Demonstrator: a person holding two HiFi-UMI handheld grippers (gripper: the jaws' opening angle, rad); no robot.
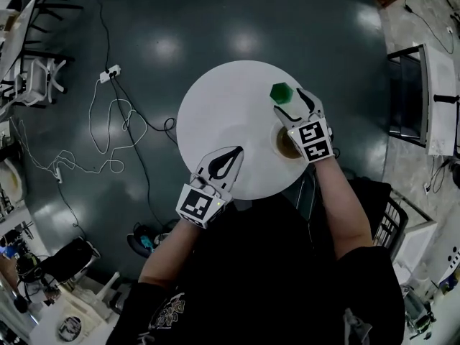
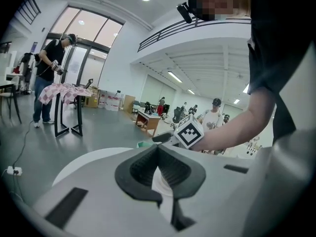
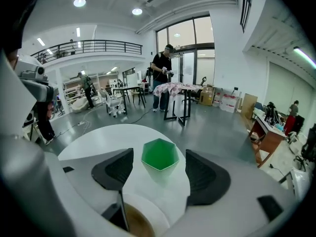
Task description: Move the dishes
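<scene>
A green hexagonal cup (image 1: 281, 92) (image 3: 160, 155) stands upright near the far right edge of the round white table (image 1: 223, 113). My right gripper (image 1: 289, 100) (image 3: 159, 169) is open, its jaws either side of the cup and a little short of it, not touching. Under that gripper sits a white dish with a brown inside (image 1: 286, 144) (image 3: 138, 220), partly hidden. At the table's near edge my left gripper (image 1: 238, 150) (image 2: 158, 146) is shut with its tips together and nothing held. In the left gripper view the cup (image 2: 143, 144) shows only as a sliver.
Dark floor surrounds the table. Cables and a power strip (image 1: 110, 72) lie on it to the left. Chairs (image 1: 36, 70) stand far left and a rack (image 1: 420, 95) at the right. In the gripper views, people and a cloth-draped stand (image 3: 173, 90) are far off.
</scene>
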